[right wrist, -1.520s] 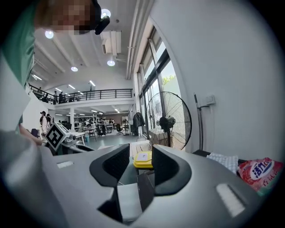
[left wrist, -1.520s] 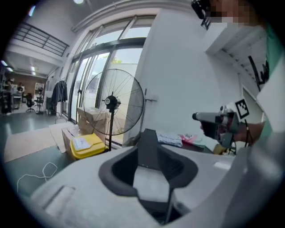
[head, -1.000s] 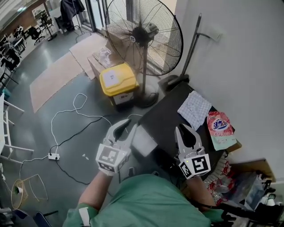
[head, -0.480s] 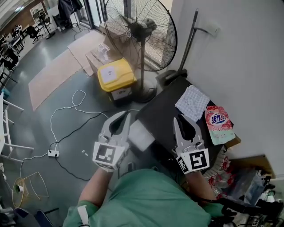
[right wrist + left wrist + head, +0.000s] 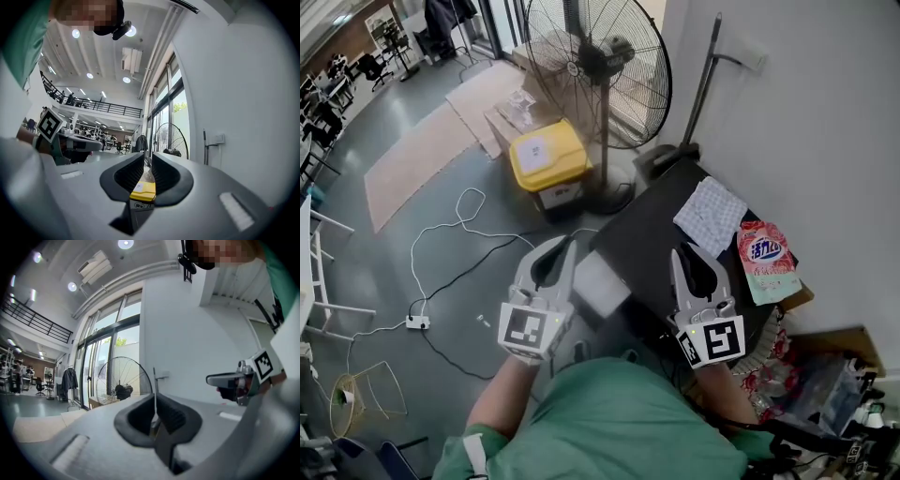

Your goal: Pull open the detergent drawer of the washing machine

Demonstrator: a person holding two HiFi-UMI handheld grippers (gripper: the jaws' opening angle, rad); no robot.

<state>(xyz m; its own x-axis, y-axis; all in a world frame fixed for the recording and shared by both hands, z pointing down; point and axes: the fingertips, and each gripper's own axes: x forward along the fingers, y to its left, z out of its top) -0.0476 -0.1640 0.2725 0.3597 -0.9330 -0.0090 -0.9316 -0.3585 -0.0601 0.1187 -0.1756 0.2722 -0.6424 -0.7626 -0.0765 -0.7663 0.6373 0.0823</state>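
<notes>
The washing machine's dark top (image 5: 642, 246) lies below me in the head view, against the white wall. A white panel (image 5: 600, 286) juts out at its front left corner; I cannot tell whether it is the detergent drawer. My left gripper (image 5: 568, 244) hangs just left of that panel, apart from it, jaws shut on nothing. The left gripper view shows its jaws (image 5: 154, 414) meeting in a thin line. My right gripper (image 5: 683, 253) hovers over the machine's top, jaws a narrow gap apart and empty (image 5: 147, 166).
A white patterned cloth (image 5: 710, 216) and a pink detergent bag (image 5: 766, 261) lie on the machine's top. A big standing fan (image 5: 595, 70) and a yellow bin (image 5: 546, 159) stand beyond it. White cables (image 5: 459, 244) and a power strip (image 5: 417, 322) lie on the floor at left.
The left gripper's jaws, apart a second ago, have closed together on nothing. The right gripper keeps its narrow gap. Both hands stay near where they were.
</notes>
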